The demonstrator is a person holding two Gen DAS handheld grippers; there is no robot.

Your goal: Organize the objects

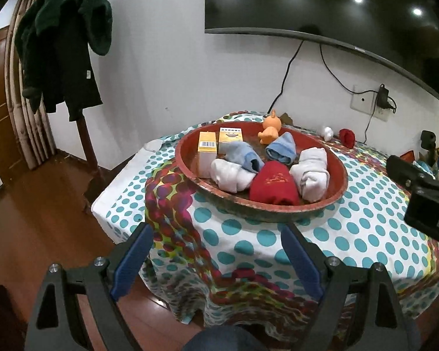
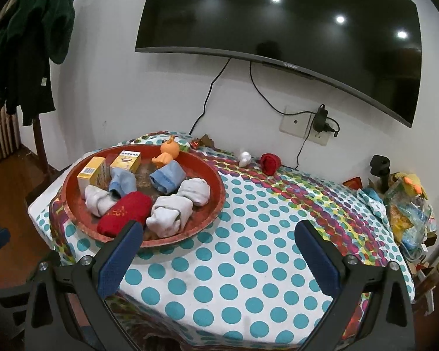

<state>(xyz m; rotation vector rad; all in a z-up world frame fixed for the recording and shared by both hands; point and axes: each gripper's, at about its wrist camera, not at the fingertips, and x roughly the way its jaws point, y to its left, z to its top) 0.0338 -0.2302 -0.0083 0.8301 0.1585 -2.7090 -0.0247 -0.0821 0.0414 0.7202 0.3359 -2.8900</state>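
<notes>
Two grippers hang at the near edge of the dotted tablecloth (image 2: pixel 243 263), both with jaws spread wide and nothing between them. Just ahead of the left gripper (image 1: pixel 216 251) sits the round red tray (image 1: pixel 341 172); for the right gripper (image 2: pixel 216 251) it lies ahead and to the left. Nearest in the tray are a red sock roll (image 1: pixel 273 185) and two white rolls (image 1: pixel 231 174) (image 1: pixel 311 172); behind these lie two blue rolls (image 1: pixel 244 155) (image 1: pixel 281 147), then two yellow boxes (image 1: pixel 207 153) (image 1: pixel 230 139) and an orange toy (image 1: pixel 269 131) at the far rim. Farther off, ahead of the right gripper near the wall, a small white object (image 2: pixel 244 158) and a red sock (image 2: pixel 269 162) rest on the cloth outside the tray.
</notes>
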